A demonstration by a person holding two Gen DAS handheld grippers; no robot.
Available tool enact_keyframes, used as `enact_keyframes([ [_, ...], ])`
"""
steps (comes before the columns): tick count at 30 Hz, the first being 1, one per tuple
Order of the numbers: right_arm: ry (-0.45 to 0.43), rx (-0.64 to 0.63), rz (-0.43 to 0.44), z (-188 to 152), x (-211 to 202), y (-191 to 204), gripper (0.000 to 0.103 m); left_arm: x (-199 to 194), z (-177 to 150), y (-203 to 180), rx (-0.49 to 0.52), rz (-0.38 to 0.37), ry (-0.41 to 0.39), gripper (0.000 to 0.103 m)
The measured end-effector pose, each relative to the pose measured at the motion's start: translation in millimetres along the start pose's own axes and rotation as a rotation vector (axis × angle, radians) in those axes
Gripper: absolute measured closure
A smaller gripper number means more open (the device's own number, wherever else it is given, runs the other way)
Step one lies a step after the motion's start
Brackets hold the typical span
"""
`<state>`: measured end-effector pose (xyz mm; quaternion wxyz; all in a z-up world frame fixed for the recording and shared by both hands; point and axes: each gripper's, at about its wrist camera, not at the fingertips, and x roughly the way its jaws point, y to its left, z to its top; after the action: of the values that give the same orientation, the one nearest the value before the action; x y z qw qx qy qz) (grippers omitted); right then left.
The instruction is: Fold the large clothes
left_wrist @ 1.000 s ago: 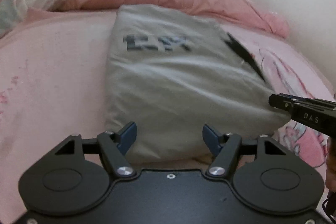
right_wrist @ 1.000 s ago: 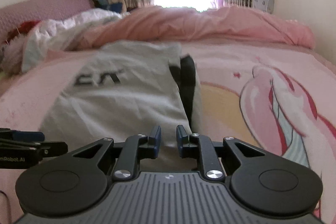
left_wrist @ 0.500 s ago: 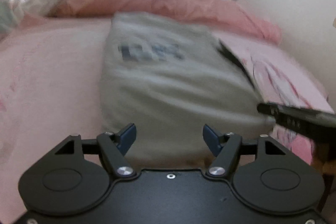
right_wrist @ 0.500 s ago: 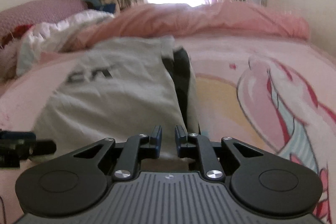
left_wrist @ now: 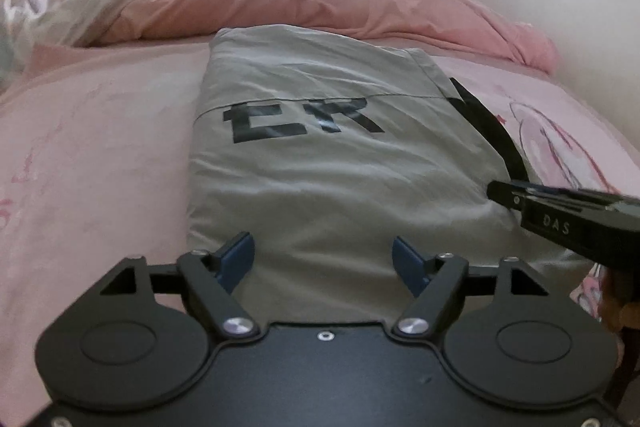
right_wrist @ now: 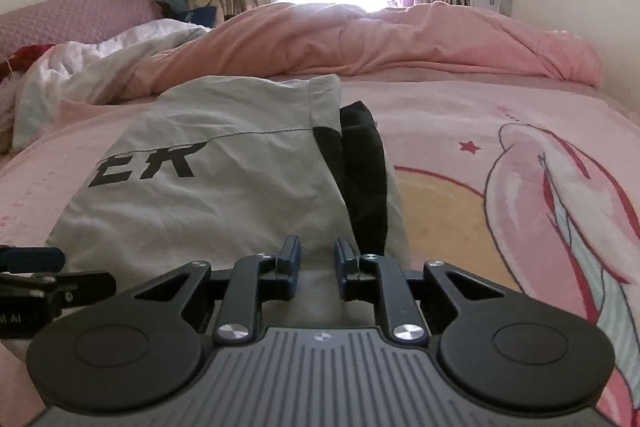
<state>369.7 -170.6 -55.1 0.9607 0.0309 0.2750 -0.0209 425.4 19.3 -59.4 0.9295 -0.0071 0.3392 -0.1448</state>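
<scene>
The grey garment (left_wrist: 332,163) lies folded on the pink bed sheet (left_wrist: 92,155), its near edge just in front of both grippers. The left gripper (left_wrist: 324,259) has just been opening its jaws wide, with nothing pinched between them. The right gripper (right_wrist: 316,259) has its jaws narrow, and it seems to grip nothing (the cloth only lies under them). If either one grabs only the top layer, the neat fold could pull apart and bunch up.

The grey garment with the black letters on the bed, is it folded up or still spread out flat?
Folded. The grey garment lies as a compact rectangle, with a dark layer tucked under its right edge.
</scene>
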Motion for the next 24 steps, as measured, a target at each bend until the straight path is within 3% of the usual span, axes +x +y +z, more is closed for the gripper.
enact_keyframes([
  [5,0.003,0.012,0.001,7,-15,0,0.084,-4,5,-3,0.016,0.004,-0.005,0.025],
  [8,-0.016,0.017,0.009,10,-36,-1,0.084,-25,5,-3,-0.014,-0.003,-0.027,0.025],
  [11,-0.018,0.009,0.000,7,-55,1,0.083,-48,0,-8,-0.004,0.051,-0.051,0.025],
  [14,-0.013,0.006,-0.003,1,-67,1,0.081,-61,-11,-7,-0.029,0.051,-0.047,0.025],
  [24,0.052,0.014,-0.010,-25,-49,-3,0.081,-46,-40,-11,-0.037,0.075,0.015,0.025],
])
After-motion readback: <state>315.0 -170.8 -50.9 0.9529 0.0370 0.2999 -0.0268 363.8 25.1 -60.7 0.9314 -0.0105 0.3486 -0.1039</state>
